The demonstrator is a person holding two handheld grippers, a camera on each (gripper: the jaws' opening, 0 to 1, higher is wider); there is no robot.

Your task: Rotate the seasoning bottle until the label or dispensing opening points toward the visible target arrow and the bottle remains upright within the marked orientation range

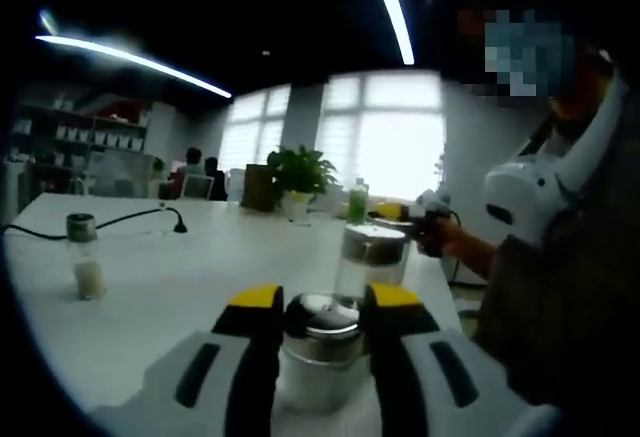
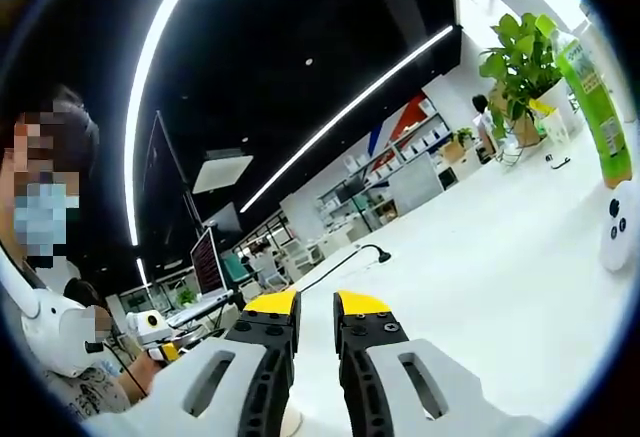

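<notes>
- Bright windows and ceiling light strips back an office room; a white worktop (image 1: 180, 277) carries the things, with a potted plant (image 1: 300, 172) and a green bottle (image 1: 357, 200) at its far edge.
- In the left gripper view the left gripper (image 1: 320, 302) has its yellow-tipped jaws on either side of the metal cap of the seasoning bottle (image 1: 320, 342), apparently gripping it just below the cap.
- That bottle stands upright on the worktop, long axis vertical. Which way its label or opening faces cannot be told, and no target arrow is seen.
- A second glass shaker (image 1: 370, 257) stands just behind it; a small jar (image 1: 85, 257) sits well apart to the left.
- In the right gripper view the right gripper (image 2: 315, 307) is raised above the worktop, jaws nearly closed on nothing.
- Risk: the grip sits high, so a twist could tip the bottle out of upright.
- Risk: the smooth cap may slip between the jaws, leaving the body unturned.
- Risk: swinging wide could knock the shaker behind.
</notes>
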